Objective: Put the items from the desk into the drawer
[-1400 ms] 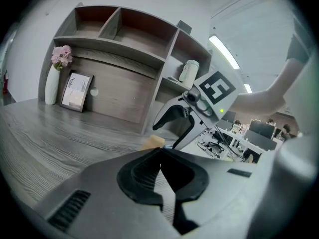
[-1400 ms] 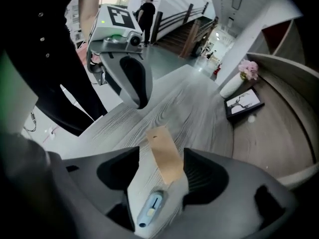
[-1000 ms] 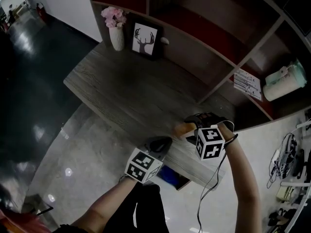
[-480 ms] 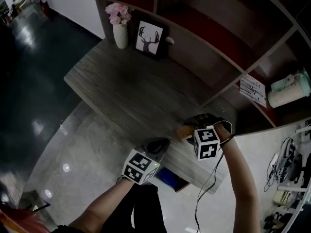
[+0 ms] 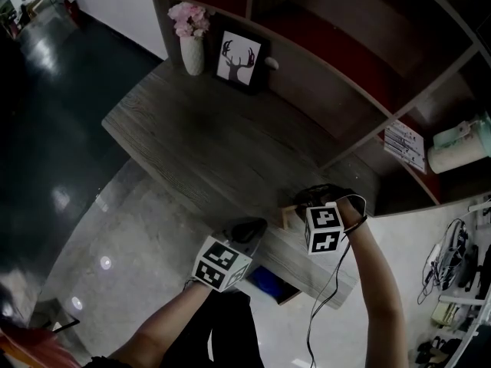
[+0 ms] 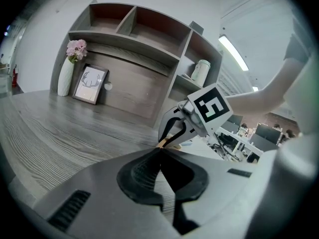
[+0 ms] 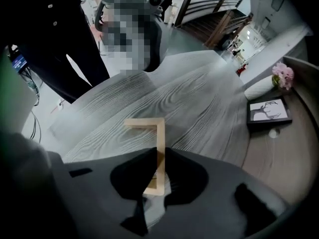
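A pale wooden bracket (image 7: 160,135), three thin bars joined in a squared C, lies on the grey wood-grain desk (image 5: 199,144) near its front edge. My right gripper (image 7: 158,167) points steeply down and its jaws have just been closing; they now pinch the bracket's long bar. In the head view the bracket (image 5: 288,216) pokes out left of that right gripper (image 5: 307,205). My left gripper (image 6: 159,154) is shut on nothing and hovers by the desk's front edge, a little left of the right gripper (image 6: 172,133).
A white vase with pink flowers (image 5: 192,48) and a framed deer picture (image 5: 239,58) stand at the desk's far side. Shelving (image 5: 360,60) rises behind, holding papers (image 5: 404,144) and a pale container (image 5: 460,148). A blue thing (image 5: 268,280) shows under the desk's front edge.
The right gripper has sunk toward the desk and its jaws have closed on the wooden bracket. The left gripper has stayed where it was.
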`<act>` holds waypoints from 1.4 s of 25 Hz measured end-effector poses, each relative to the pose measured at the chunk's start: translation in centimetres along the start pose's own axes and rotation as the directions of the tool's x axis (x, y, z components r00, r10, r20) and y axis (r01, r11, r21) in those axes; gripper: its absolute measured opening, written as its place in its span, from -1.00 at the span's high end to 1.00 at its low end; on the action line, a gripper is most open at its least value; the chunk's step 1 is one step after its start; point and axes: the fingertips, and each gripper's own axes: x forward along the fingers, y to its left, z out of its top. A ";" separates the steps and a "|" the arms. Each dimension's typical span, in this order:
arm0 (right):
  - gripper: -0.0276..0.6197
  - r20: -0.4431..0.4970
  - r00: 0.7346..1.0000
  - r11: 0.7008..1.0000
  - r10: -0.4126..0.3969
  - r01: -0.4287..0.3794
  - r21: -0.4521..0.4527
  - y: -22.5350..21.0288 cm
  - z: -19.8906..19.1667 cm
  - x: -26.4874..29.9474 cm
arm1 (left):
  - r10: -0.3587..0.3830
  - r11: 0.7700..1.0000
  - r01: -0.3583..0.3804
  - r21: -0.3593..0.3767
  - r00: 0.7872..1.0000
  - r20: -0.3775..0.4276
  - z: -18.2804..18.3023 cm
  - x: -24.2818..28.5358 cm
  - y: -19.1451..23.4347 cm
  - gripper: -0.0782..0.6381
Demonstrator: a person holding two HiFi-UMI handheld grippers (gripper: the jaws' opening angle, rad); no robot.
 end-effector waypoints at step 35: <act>0.75 -0.004 0.987 0.941 -0.161 0.154 0.300 7.2 1.3 -8.5 | -0.085 0.992 0.086 0.089 0.996 -0.020 0.3 -3.3 -6.9 0.75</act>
